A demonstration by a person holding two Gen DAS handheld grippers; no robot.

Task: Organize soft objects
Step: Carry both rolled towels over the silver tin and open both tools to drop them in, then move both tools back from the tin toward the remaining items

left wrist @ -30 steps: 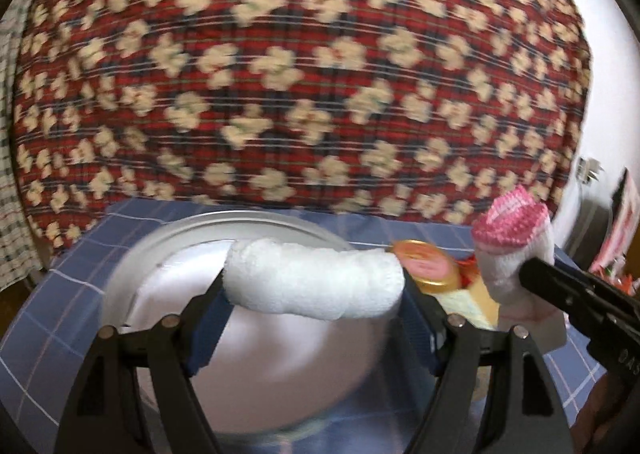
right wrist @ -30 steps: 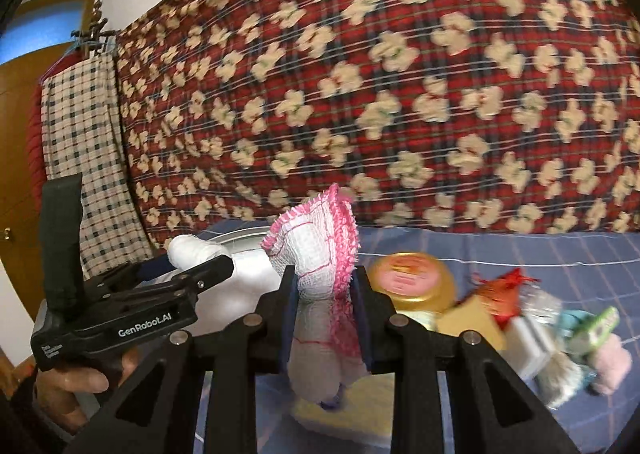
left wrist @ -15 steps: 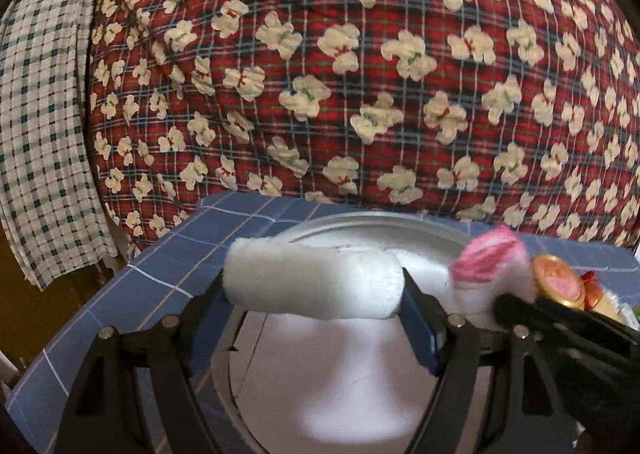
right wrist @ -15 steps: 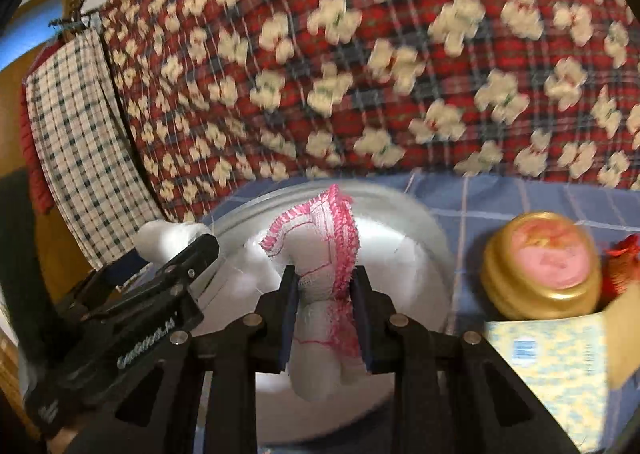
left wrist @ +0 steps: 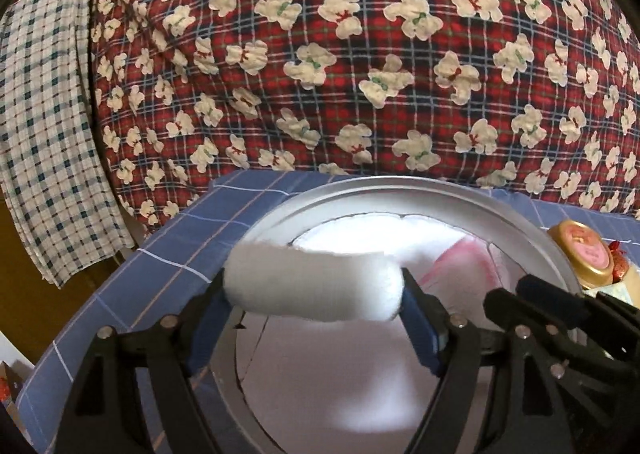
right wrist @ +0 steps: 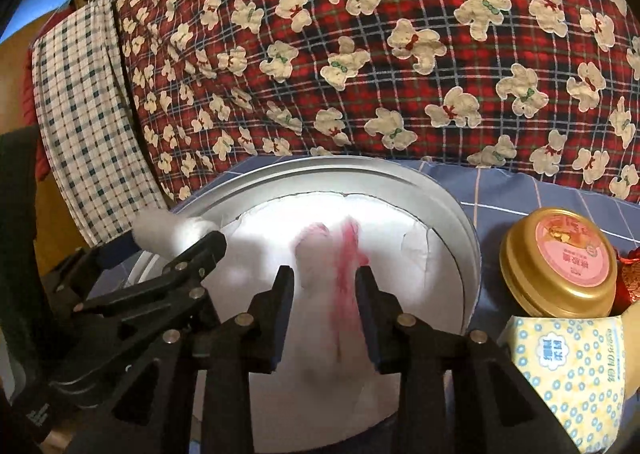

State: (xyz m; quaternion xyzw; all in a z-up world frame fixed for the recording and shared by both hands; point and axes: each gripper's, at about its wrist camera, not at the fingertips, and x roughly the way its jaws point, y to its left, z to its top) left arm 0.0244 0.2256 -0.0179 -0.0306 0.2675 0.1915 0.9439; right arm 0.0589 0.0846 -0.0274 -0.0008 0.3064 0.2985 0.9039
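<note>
- While a white towel roll (left wrist: 312,286) is spanned crosswise between the pads of the left gripper (left wrist: 314,308), its two ends are seen touching them over the near-left rim of a round metal tray (left wrist: 400,190); these jaws have just been opening, and whether the roll is still pinched cannot be told.
- A white cloth with pink trim (right wrist: 332,266) is found between the fingers of the right gripper (right wrist: 325,308), above the tray's white-lined middle; these jaws have just been opening too, a gap is seen on both sides of the blurred cloth, so it is no longer pinched.
- The tray is set on a blue checked cloth (left wrist: 160,266).
- Just beside the tray's right edge a gold tin with a pink lid (right wrist: 560,258) is placed, and nearer the camera a pale yellow tissue pack (right wrist: 568,366).
- Behind the tray a red plaid quilt with bear prints (left wrist: 360,54) is piled, and a checked cloth (left wrist: 44,126) is hung at the left.
</note>
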